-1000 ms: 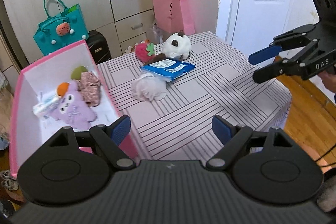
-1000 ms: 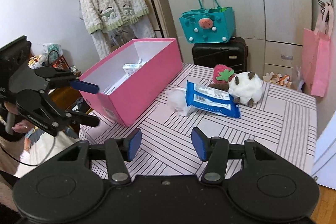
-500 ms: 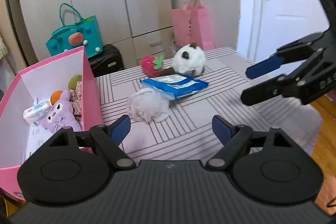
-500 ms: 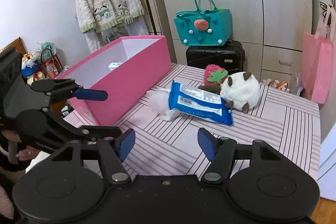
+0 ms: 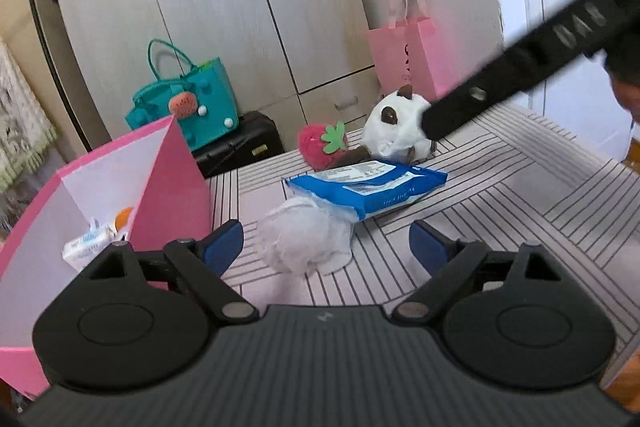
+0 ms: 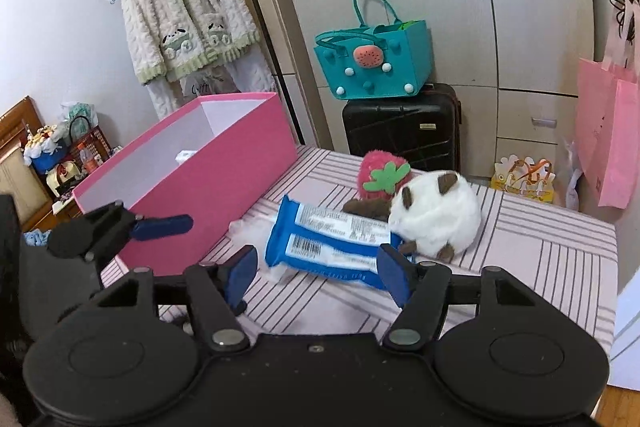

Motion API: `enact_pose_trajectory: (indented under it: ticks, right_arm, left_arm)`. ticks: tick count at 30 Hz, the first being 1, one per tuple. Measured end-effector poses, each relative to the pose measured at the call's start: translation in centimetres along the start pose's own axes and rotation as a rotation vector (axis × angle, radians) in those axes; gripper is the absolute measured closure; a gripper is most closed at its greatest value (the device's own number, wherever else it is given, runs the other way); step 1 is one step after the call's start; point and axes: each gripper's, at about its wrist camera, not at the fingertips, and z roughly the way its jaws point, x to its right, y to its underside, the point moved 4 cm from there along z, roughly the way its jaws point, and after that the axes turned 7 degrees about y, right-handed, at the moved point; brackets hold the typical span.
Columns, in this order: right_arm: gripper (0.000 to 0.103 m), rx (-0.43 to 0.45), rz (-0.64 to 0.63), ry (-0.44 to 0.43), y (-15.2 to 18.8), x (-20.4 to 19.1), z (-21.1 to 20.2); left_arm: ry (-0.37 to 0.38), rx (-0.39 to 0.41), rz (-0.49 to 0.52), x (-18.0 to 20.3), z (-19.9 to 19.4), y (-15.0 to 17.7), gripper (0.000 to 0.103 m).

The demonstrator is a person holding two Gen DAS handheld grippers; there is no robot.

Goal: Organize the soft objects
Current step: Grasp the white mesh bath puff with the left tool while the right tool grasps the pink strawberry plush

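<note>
- Counter (image 6: 540,259), striped cloth, holds 4 loose soft items; pink box (image 6: 224,179) sits at its left edge, open top, a few things already inside.
- L gripper (image 5: 326,243): fingers (image 5: 224,243) spread wide and opening further, nothing between them. White mesh puff (image 5: 308,239) lies on counter just ahead, in line w/ the gap, not touched.
- R gripper (image 6: 316,271): fingers about two-thirds open, empty. Blue wipes pack (image 6: 332,243) lies just beyond the tips, no contact.
- Pack leans partly over the puff; far end touches white plush ball (image 6: 436,219). Strawberry plush (image 6: 380,175) behind, against the ball.
- Handling, my read: puff v. light, squashy, will collapse under the pads; take it through the bunched middle, deep bite, else netting slips out.
- Wipes pack: floppy, film prob. slick, some weight; grip across the short width near mid-length so ends don't sag.
- Plush ball: bulky, springy; needs wide opening, squeeze into the body, not the small brown ears.
- Likely next: puff to box, since it's nearest; lifting it may drag the pack edge.
</note>
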Motion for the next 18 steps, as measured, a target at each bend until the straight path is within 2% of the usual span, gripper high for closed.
enact_pose_trajectory:
  ticks: [3,12,18]
  right_arm:
    - [0.032,-0.003,-0.014,-0.003,-0.9,0.2,0.9]
    - [0.032,-0.028,-0.103,0.029,-5.5,0.0,5.0]
    - [0.032,-0.112,-0.165,0.073,-7.4,0.8,10.0]
  left_arm:
    - [-0.030,-0.022,0.025,0.5,1.4,0.0,0.013]
    - [-0.091,-0.100,0.011,-0.3,6.1,0.0,0.013]
    - [-0.073,-0.121,0.018,-0.8,7.4,0.0,0.013]
